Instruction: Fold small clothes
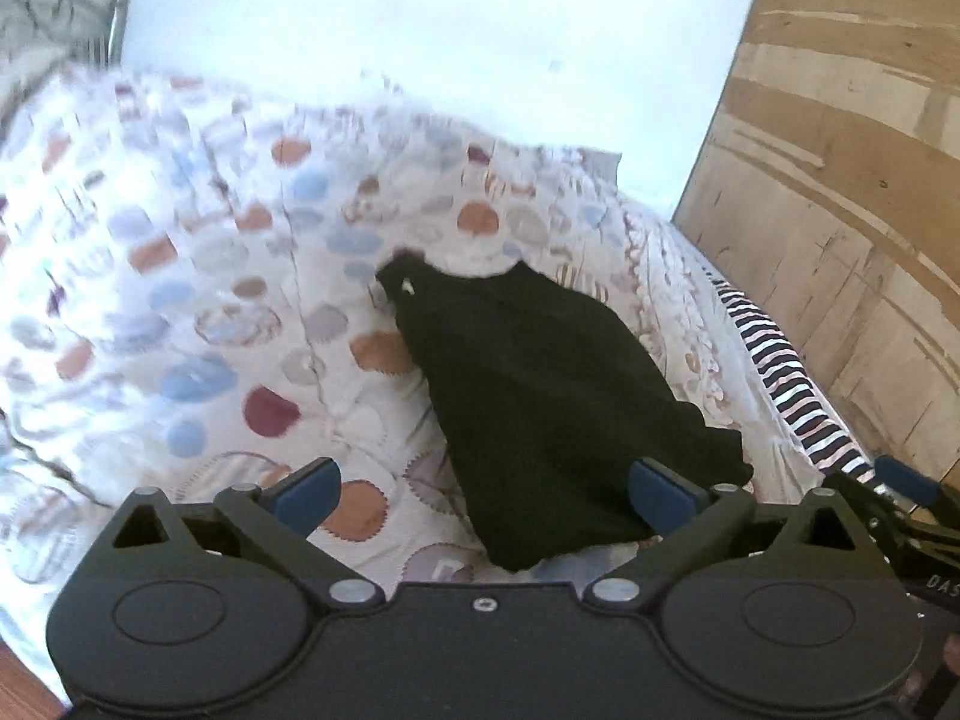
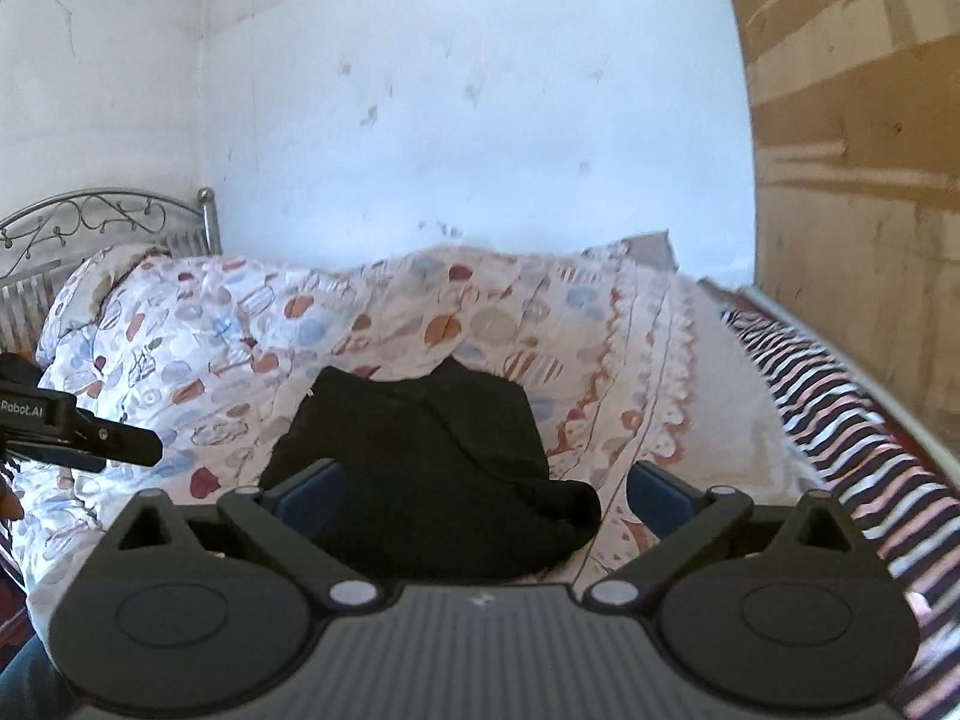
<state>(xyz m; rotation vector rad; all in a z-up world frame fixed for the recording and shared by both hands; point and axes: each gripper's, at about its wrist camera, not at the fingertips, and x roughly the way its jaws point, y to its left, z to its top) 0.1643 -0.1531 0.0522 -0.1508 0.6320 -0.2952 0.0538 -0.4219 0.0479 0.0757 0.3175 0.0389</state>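
A small garment point(image 2: 420, 468) lies on a quilt point(image 2: 240, 330) covering a bed; headboard point(image 2: 90, 222) far left of it, wooden panel point(image 2: 852, 180) right.

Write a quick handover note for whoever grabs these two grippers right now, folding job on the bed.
Left gripper: open, holding nothing.
Right gripper: open, holding nothing.
Black garment: lying loose on the dotted quilt, released, bunched at its near edge, close to the striped sheet side of the bed.
Done: appears at least partly folded; how many folds I cannot tell.
Left: check the shape, flatten the bunched edge, finish folding if needed. No other small clothes in view.
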